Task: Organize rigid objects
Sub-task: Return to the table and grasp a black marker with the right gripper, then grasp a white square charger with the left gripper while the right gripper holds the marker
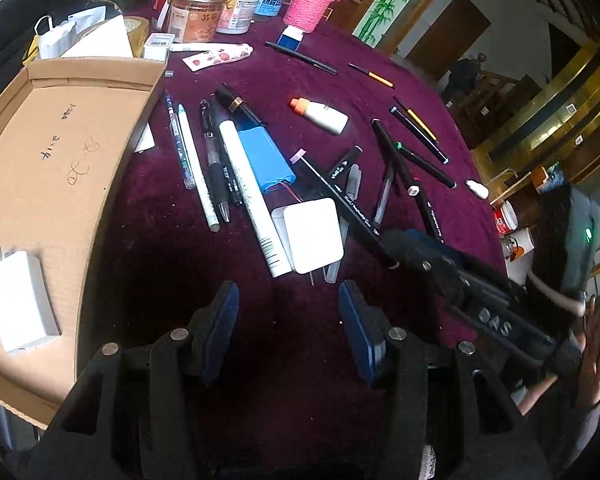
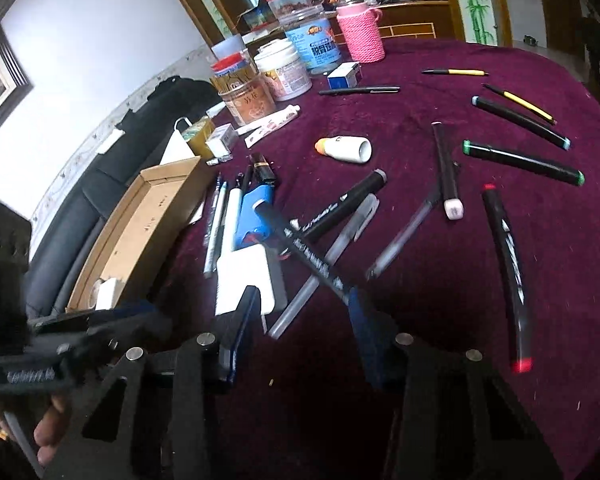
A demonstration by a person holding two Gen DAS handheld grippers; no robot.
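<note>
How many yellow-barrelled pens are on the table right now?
2. One yellow pen lies far back, right of the pink knitted cup; the other yellow pen lies beside the blue-tipped black marker. The pen pile might hide more.

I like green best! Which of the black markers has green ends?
The black marker lying far right on the purple cloth, just beyond the red-tipped marker. Both its caps are green; the others show red, white or pale blue ends.
</note>
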